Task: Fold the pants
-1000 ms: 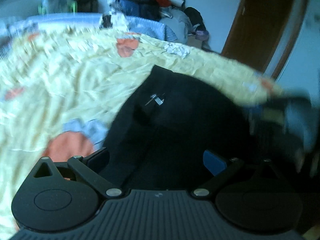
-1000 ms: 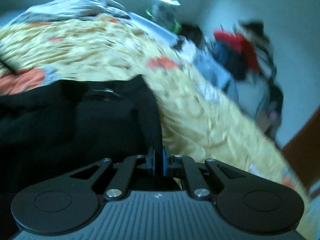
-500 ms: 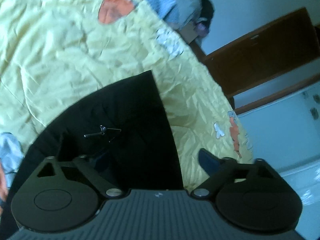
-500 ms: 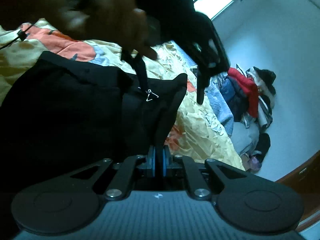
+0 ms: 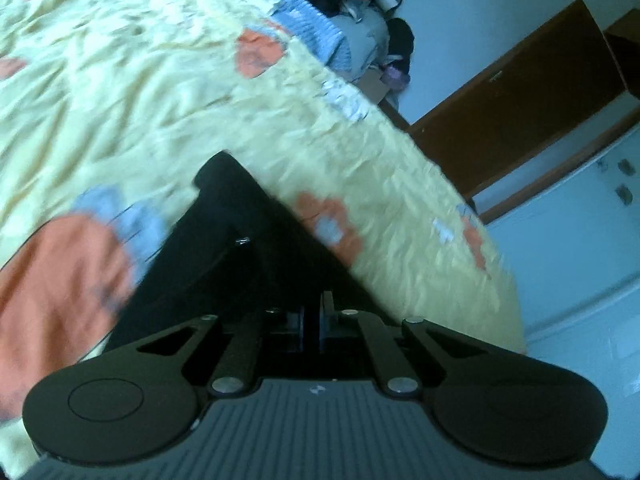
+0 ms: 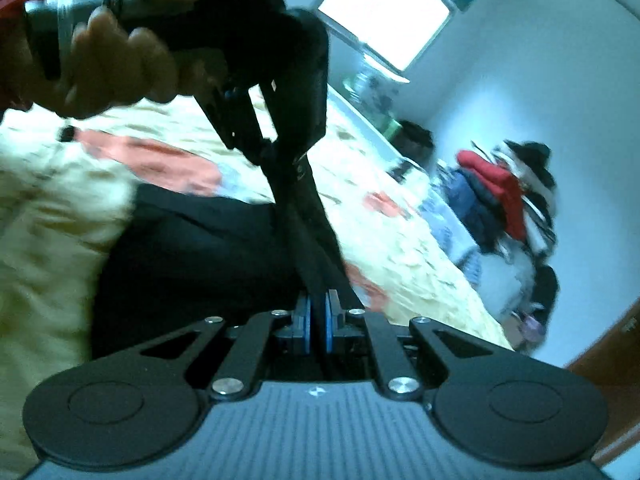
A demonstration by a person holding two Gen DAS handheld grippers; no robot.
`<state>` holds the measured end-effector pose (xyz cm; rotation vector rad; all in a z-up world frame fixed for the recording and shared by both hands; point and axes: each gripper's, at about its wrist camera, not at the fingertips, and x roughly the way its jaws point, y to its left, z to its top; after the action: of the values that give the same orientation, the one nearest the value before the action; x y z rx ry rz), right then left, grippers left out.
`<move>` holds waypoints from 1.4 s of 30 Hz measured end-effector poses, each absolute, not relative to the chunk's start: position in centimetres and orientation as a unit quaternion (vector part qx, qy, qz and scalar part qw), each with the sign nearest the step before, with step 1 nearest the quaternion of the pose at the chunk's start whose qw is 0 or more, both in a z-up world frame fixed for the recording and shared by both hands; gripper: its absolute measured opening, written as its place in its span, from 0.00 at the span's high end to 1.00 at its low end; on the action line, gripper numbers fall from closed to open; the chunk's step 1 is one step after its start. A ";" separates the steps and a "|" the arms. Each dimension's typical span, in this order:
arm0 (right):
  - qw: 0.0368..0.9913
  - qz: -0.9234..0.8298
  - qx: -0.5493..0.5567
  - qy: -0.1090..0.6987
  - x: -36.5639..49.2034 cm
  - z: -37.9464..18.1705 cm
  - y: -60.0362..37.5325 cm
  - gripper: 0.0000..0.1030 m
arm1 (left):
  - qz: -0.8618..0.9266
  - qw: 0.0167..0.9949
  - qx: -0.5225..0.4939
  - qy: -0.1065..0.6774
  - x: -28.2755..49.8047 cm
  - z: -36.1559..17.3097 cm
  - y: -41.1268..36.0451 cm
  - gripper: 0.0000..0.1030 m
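The black pants [image 5: 240, 248] hang and drape over the yellow patterned bedspread [image 5: 120, 92]. My left gripper [image 5: 312, 320] is shut on the pants' fabric, its blue pads pressed together. My right gripper [image 6: 318, 320] is shut on another part of the black pants [image 6: 200, 256], and a taut strip of fabric rises from its pads. In the right wrist view the left gripper [image 6: 276, 140] and the hand holding it [image 6: 104, 64] sit above, pinching the same raised fabric.
A pile of clothes [image 6: 504, 192] is heaped at the far side of the bed. A brown wooden door [image 5: 512, 108] and a pale wall stand beyond the bed's edge. A bright window [image 6: 388, 12] is on the back wall.
My left gripper was open and has shut on the pants. Both grippers have lifted the fabric, and the left one has come close above the right.
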<state>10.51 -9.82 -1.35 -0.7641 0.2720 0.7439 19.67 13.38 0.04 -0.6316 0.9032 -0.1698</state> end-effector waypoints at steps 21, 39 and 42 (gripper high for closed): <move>0.868 0.355 -0.254 0.236 1.9 -4.6 -12.8 0.89 | 0.018 0.899 -0.150 0.411 9.5 -1.6 14.6 0.56; 0.961 0.045 0.048 0.269 -1.8 -3.1 -36.0 0.83 | -0.257 0.883 0.136 0.369 7.4 -2.7 -9.5 0.34; 0.959 -0.052 0.127 0.247 -0.7 -2.0 -42.1 0.46 | -0.265 0.880 0.183 0.349 6.7 -4.4 -12.5 0.33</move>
<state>-0.68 -42.12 -1.97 0.2583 0.5004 -0.1045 6.67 -12.49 -4.37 0.3821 0.7272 -0.5525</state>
